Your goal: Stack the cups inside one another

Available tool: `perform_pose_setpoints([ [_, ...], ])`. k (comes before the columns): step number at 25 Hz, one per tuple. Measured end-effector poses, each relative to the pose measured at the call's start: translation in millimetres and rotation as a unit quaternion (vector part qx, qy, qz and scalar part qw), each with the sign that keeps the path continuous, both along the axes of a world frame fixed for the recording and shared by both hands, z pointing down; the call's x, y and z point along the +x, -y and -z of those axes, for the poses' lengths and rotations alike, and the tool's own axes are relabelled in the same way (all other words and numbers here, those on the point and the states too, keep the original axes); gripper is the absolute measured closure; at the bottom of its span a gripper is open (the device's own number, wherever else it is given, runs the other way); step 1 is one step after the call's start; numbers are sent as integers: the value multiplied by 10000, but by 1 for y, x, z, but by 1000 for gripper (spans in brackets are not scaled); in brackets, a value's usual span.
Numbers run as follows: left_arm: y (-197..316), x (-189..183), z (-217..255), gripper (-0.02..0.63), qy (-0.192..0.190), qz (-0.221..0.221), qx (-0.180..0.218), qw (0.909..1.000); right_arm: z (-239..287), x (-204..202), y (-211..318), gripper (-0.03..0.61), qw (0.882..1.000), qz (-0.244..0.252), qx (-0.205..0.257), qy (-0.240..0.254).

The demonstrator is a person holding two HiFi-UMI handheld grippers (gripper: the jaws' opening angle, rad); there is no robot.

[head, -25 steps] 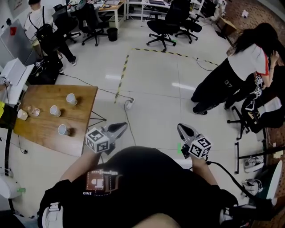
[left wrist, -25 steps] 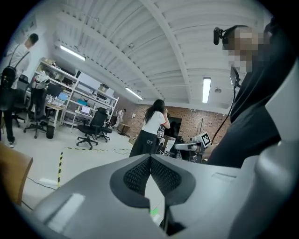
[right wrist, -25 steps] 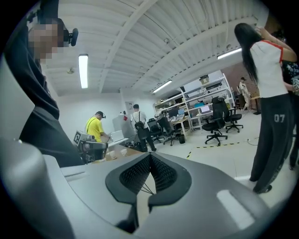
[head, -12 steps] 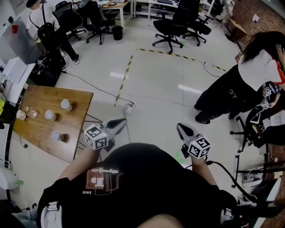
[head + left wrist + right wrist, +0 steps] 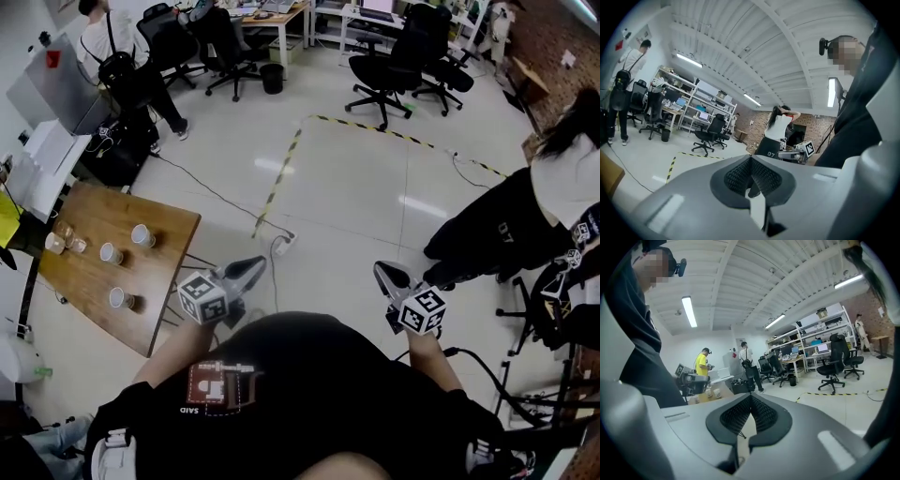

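At the left edge of the head view stands the wooden surface [image 5: 164,272]. The cups [image 5: 141,234] sit on its upper half, each on its own. Two of them are close together by the far left side, and none is inside another. In the upper left corner a person with a backpack [image 5: 120,70] stands among office chairs.

From that corner a thin cable [image 5: 214,192] runs across the pale floor to a power strip [image 5: 284,242]. The strip lies just beyond the surface's right corner, above the left tool [image 5: 256,267]. This tool is right of the surface and well apart from the cups, with its tip aimed toward the upper right of the frame. The left gripper view shows it closed, its ribbed pads pressed against each other.

Above both tools a yellow-and-black tape line [image 5: 281,178] marks the floor. Farther up are a black waste bin [image 5: 273,77] and more black office chairs [image 5: 384,75] in front of desks.

The right tool [image 5: 382,273] sits right of centre. It is also closed, and the right gripper view shows its pads meeting at the tip. That same view shows the cups small at the left, past the other tool's marker cube. The wearer's dark torso fills the bottom middle of the head view. At the right edge a person in black trousers [image 5: 487,220] bends over beside dark stands.
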State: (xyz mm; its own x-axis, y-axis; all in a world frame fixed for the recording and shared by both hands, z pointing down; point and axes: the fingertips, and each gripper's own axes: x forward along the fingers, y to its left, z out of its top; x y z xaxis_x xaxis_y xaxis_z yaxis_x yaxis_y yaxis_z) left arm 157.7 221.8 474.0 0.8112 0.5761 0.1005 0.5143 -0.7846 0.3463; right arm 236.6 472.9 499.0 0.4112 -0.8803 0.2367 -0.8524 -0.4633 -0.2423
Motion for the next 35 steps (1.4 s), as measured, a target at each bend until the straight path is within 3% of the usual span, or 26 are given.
perform_pose_setpoints([
  [4,27,34,-6,611,-31,-192,-74,9998,-1,28,24,565,9998,-205,-7,-21],
  [11,87,95,-11,611,-42,-1029,101,9946,9,72,77,565,9947,-1028,30,-30],
  [15,113,124,-4,611,-61,-1268,109,9919,14,89,102,565,9916,-1291,96,-2],
  [19,123,145,-7,611,-36,-1151,73,9933,10,102,113,565,9928,-1198,37,58],
  [24,103,167,-4,611,-74,-841,-22,9964,8,138,90,565,9940,-1093,-52,95],
  [35,62,173,-15,611,-254,158,-145,9994,4,191,69,565,9995,67,-281,-119],
])
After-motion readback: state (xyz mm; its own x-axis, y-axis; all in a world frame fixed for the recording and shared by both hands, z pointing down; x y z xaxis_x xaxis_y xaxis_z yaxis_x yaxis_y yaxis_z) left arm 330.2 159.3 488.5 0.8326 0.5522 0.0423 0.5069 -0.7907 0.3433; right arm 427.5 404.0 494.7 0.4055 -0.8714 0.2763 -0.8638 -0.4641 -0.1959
